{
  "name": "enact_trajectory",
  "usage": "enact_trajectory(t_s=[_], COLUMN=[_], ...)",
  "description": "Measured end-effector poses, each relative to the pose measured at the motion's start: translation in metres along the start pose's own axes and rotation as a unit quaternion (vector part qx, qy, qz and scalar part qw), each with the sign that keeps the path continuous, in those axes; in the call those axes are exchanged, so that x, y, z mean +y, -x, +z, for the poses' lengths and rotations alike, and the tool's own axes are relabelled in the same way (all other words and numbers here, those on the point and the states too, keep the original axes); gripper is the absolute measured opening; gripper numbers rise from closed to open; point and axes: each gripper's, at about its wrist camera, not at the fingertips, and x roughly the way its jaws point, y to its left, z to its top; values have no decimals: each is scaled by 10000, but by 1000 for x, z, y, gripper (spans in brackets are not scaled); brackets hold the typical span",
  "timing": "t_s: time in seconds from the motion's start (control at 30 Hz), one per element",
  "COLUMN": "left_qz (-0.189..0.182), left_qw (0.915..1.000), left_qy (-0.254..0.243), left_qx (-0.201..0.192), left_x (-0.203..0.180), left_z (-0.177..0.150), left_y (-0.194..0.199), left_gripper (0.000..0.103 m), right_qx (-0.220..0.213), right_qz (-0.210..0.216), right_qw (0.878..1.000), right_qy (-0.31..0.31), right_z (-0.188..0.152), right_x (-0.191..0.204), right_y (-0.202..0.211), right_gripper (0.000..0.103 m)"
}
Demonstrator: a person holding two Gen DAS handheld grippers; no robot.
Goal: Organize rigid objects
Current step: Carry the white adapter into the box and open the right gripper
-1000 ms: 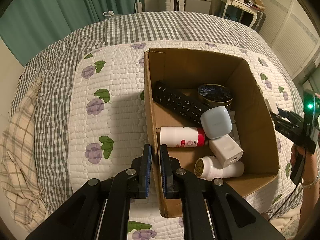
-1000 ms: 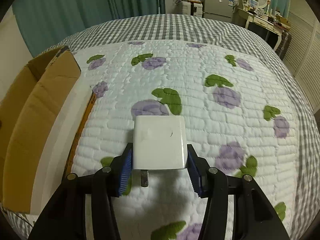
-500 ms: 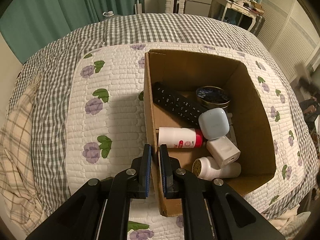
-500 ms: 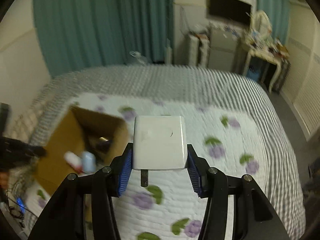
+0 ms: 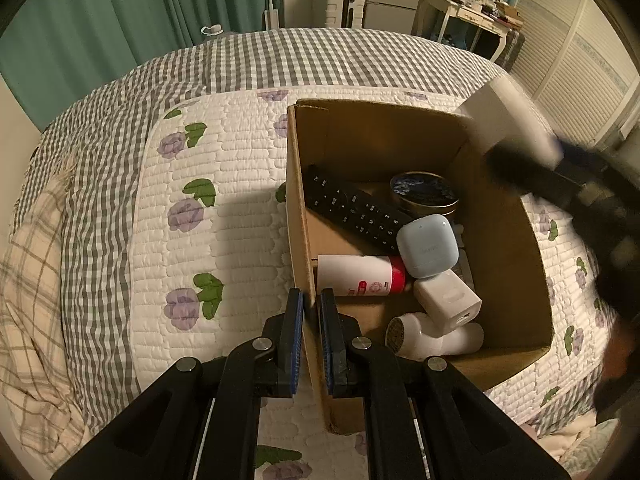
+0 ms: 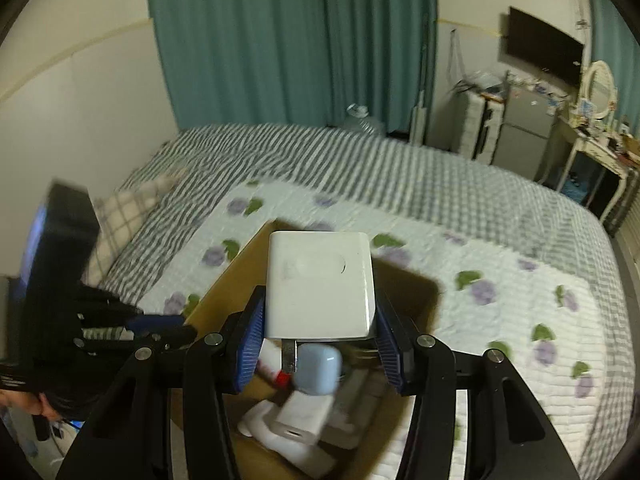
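Note:
A brown cardboard box [image 5: 298, 216] sits on the quilted bed. Inside lie a black remote [image 5: 352, 206], a dark round tin [image 5: 424, 194], a pale blue case [image 5: 427, 246], a white bottle with a red cap [image 5: 356, 275], a white charger cube [image 5: 446, 302] and a white bottle [image 5: 432, 338]. My left gripper [image 5: 311, 332] is shut on the box's left wall. My right gripper [image 6: 320, 340] is shut on a large white charger block [image 6: 320, 284] and holds it above the box [image 6: 224, 304]. It shows blurred over the box's far right corner in the left wrist view [image 5: 508, 120].
The quilt [image 5: 224, 216] with purple flowers covers the bed around the box. A plaid pillow [image 5: 28, 272] lies at the left. Teal curtains [image 6: 292, 40], a dresser [image 6: 592, 152] and white appliances [image 5: 384, 4] stand beyond the bed.
My right gripper has carried the white charger block from the bed's right side over to above the box. My left gripper has kept its hold on the box wall.

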Motion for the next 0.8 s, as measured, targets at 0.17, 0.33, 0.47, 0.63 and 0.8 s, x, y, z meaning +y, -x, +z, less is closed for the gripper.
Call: enact_trajectory(t_s=[0.17,0.33,0.47,0.63,0.8], left_qz=[-13,-64,-75,-132,-64], left_qw=[10000,10000,9999,9999,10000], left_qy=[-60,-41,-55,-6,-40], left_qx=[-23,-49,-40,-49,-53], left_x=[0,3,2,4,2], left_z=[-1,-2,-1,-3,-3], left_y=[-1,-2,-2,-2,-2], left_gripper=[8,8,8,8,8], right_qx=[361,674,793,810,823], right_qz=[214,276,78,88,-10], right_qw=[9988,9968,9952,9953,9952], right_qy=[253,338,565,530,527], right_z=[-29,-49,-61,-68,-70], right_x=[23,30,38,36,37], right_y=[-35,-59,-68,-67,-65], right_gripper=[50,50,50,50,60])
